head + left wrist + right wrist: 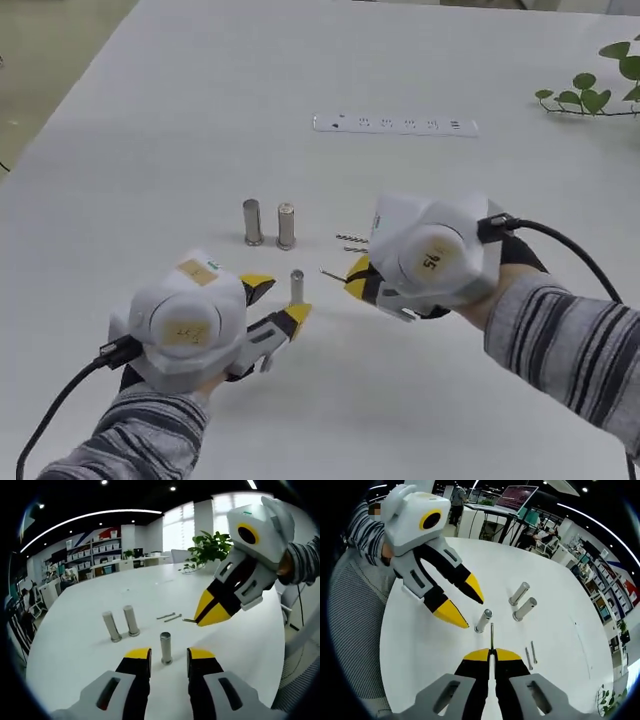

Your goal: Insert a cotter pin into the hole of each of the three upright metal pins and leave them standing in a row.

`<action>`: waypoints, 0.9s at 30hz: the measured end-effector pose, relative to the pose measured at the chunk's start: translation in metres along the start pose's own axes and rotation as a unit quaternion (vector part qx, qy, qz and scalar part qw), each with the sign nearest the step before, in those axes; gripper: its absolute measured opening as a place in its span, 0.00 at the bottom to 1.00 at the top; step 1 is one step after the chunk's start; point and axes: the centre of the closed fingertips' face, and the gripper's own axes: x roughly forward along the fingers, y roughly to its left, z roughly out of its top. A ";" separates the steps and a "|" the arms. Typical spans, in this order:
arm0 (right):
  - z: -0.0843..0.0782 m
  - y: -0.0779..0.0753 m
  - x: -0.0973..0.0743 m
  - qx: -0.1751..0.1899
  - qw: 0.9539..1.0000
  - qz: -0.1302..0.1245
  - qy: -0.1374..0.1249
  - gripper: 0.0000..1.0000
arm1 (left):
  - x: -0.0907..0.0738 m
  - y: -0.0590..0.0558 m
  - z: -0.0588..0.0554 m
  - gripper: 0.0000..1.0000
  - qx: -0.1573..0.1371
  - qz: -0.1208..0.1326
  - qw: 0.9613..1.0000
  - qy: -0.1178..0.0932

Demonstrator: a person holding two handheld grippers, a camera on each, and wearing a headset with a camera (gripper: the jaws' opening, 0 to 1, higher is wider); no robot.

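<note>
Admittedly, the hole in the near pin (297, 286) was too small to make out, and the rear of the cotter pin (491, 635) was hidden in the right gripper's (357, 275) clenched jaws, its thin shaft pointing ahead with the tip just short of that pin's top. The left gripper (280, 298) was held low, jaws spread, with the near pin upright between their tips and a gap on each side. Two more pins (252, 221) stood beyond the jaws.
</note>
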 end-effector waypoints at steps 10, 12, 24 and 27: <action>-0.002 0.002 0.014 0.016 1.000 0.005 0.008 0.00 | 0.020 0.006 -0.011 0.21 -0.014 0.014 1.000 0.018; -0.001 0.003 0.016 0.017 1.000 0.007 0.008 0.00 | 0.023 0.006 -0.012 0.20 -0.019 0.014 1.000 0.019; 0.001 0.008 0.024 0.012 1.000 0.016 0.012 0.00 | 0.034 0.004 -0.017 0.11 -0.025 0.007 0.999 0.028; 0.001 0.008 0.025 0.011 1.000 0.016 0.013 0.00 | 0.034 0.004 -0.018 0.07 -0.025 0.007 0.999 0.031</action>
